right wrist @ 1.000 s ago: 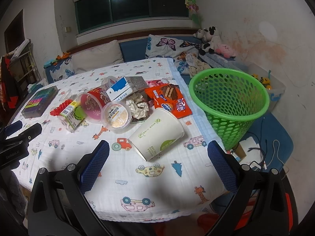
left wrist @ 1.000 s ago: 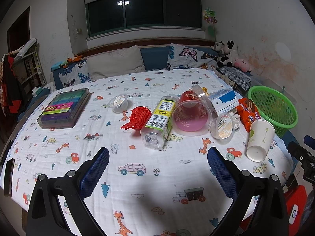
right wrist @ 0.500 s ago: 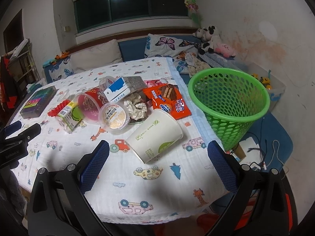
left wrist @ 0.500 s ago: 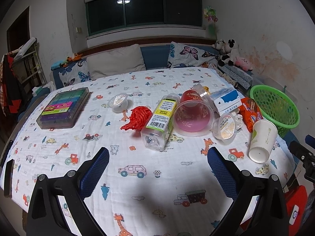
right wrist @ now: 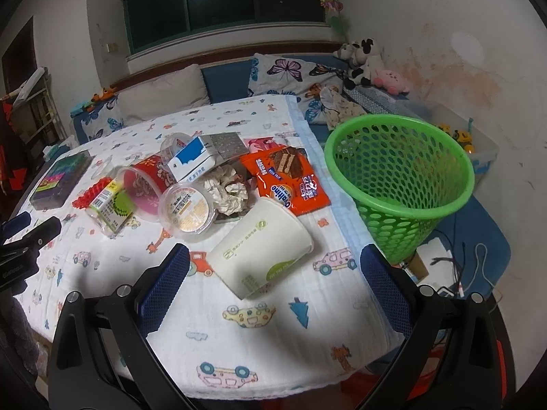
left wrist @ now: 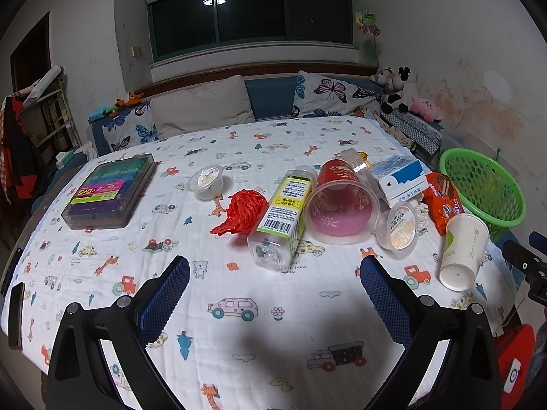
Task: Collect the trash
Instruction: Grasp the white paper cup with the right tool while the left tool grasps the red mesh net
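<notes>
The bed cover point(right wrist: 307, 324) is soft quilted cloth, matt. The green basket point(right wrist: 403, 184) is perforated plastic with a slight sheen. The paper cup point(right wrist: 263, 253) looks smooth and matt; the orange wrapper point(right wrist: 290, 181) is glossy foil (crinkled), beside crumpled paper point(right wrist: 229, 191). The bottle point(left wrist: 280, 218) is clear plastic.

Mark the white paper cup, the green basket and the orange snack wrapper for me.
white paper cup point(right wrist: 261, 254), right wrist view, on its side wall.
green basket point(right wrist: 400, 184), right wrist view, on its mesh front wall.
orange snack wrapper point(right wrist: 287, 179), right wrist view, on its printed face.
</notes>
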Demonstrator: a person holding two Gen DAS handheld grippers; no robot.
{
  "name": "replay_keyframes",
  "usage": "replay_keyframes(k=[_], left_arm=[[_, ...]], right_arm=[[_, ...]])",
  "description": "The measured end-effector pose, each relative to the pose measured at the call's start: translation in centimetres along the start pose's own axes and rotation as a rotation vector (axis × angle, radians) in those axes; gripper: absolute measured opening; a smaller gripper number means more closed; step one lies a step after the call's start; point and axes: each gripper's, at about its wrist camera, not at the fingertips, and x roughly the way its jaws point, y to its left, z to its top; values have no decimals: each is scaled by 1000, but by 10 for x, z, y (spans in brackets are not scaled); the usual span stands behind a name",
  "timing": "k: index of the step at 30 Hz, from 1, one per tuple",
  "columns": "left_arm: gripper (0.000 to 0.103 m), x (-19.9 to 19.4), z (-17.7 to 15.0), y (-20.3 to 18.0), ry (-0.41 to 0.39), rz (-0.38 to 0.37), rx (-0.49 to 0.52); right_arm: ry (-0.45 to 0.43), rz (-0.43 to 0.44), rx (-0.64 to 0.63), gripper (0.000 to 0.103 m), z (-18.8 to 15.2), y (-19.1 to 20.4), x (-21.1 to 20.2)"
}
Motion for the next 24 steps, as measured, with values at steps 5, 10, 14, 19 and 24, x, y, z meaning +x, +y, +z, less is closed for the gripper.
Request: replay_keyframes(k=[5, 10, 14, 19, 24], left_arm=[[97, 5, 7, 5, -1, 8, -3], [97, 9, 16, 12, 0, 9, -17], [97, 11, 23, 16, -10, 15, -12], [97, 17, 31, 25, -10, 17, -6], [97, 29, 35, 32, 16, 8, -8]], right_arm=[[18, 7, 5, 99, 7, -5, 10], [61, 25, 45, 99, 3, -10, 23], [103, 46, 77, 98, 2, -13, 36], [153, 87, 155, 96, 5, -21, 53], [214, 136, 249, 92, 5, -29, 72]])
